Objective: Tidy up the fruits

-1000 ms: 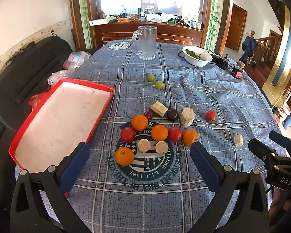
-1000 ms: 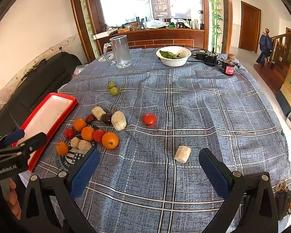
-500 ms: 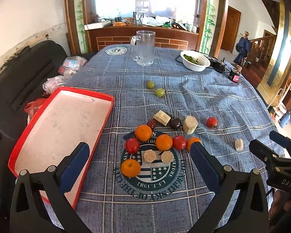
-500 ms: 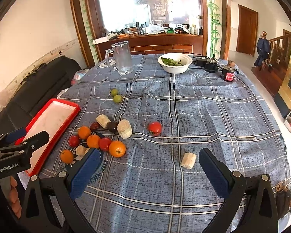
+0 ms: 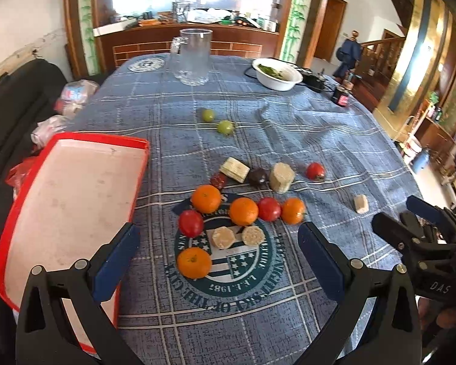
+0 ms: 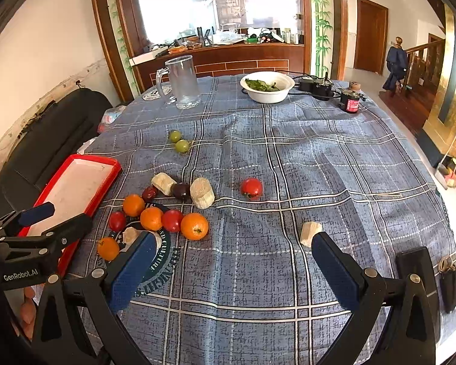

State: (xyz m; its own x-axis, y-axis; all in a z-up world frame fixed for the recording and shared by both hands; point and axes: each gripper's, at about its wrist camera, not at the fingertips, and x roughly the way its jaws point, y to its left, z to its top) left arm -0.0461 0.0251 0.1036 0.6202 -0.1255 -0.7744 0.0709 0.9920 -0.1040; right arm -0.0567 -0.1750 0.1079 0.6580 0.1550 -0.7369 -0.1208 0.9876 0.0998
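Observation:
Several oranges, red tomatoes, pale cut chunks and dark plums lie clustered on the blue plaid tablecloth. Two green fruits sit farther back. A lone tomato and a pale chunk lie to the right. An empty red tray rests at the left. My left gripper hovers open above the cluster, holding nothing. My right gripper is open too, near the pale chunk.
A glass pitcher, a white bowl of greens, a small jar and black devices with cables stand at the table's far side. A black sofa with plastic bags flanks the left edge. A black phone-like object lies front right.
Both grippers have pulled back and tilted up, so the fruit cluster sits lower in each view and more of the room shows. No fruit has moved.

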